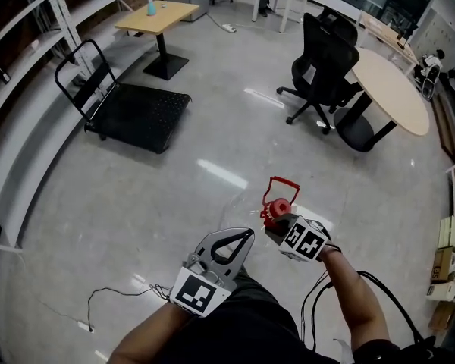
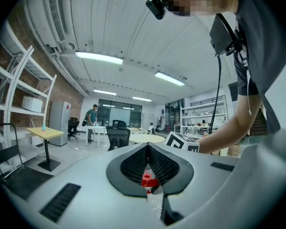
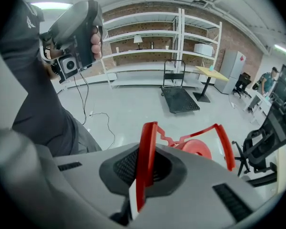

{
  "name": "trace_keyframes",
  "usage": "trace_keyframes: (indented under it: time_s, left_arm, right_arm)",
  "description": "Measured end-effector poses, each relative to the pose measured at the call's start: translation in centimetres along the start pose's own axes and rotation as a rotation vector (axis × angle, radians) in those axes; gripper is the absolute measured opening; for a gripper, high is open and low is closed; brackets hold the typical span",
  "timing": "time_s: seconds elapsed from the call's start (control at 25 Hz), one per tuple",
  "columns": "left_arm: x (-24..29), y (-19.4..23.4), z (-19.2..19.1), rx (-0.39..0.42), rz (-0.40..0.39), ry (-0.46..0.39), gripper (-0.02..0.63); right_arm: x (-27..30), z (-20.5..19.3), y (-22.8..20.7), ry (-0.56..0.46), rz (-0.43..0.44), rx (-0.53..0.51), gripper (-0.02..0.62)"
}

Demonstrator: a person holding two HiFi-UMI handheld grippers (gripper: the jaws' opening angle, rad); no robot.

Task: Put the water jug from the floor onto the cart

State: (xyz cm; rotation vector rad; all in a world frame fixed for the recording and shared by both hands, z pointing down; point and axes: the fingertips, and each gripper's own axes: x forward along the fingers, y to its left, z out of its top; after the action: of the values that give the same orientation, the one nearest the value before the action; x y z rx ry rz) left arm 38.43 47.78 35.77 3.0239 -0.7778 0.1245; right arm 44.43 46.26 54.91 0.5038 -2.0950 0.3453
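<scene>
The water jug hangs off the floor by its red handle point(image 1: 282, 184), with its red cap point(image 1: 279, 207) just below; most of its clear body is hidden under my right gripper point(image 1: 275, 220). That gripper is shut on the handle point(image 3: 146, 161), pointing steeply down, with the cap point(image 3: 196, 149) beyond the jaws. My left gripper point(image 1: 241, 237) sits beside it to the left, held level, its fingertips together and nothing gripped; in its own view point(image 2: 148, 149) the red cap point(image 2: 149, 181) shows through the gap behind the tips. The black platform cart point(image 1: 140, 112) stands far off at the upper left.
A black office chair point(image 1: 326, 59) and a round table point(image 1: 390, 89) stand at the upper right. A yellow table point(image 1: 158, 17) sits behind the cart. White shelving point(image 1: 15, 67) lines the left wall. A thin cable point(image 1: 114, 294) lies on the floor near my feet.
</scene>
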Motion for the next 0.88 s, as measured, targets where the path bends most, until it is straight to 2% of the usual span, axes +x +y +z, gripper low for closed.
trace_keyframes:
  time_s: [0.24,0.32,0.6,0.68,0.88]
  left_arm:
    - [4.3,13.7,-1.0,-0.02,0.05,0.052,0.005]
    - [5.8,18.1,-0.3,-0.023,0.067,0.062,0.005]
    - [8.2,33.1,3.0,-0.016,0.161,0.039,0.005]
    - [7.6,37.4,3.3,-0.017,0.177,0.029,0.005]
    - [2.2,50.4,2.2,0.006,0.173,-0.006,0.005]
  right_arm:
    - [6.7,6.6,-8.7,0.022,0.085,-0.038,0.003]
    - [7.9,9.3,-11.2,0.028,0.113,-0.043,0.003]
    - [11.0,21.3,-21.5,0.031,0.132,-0.157,0.003]
    - [12.5,25.2,-23.8,0.03,0.123,-0.181,0.003]
    - [19.7,37.0,-28.1,0.031,0.071,-0.195,0.003]
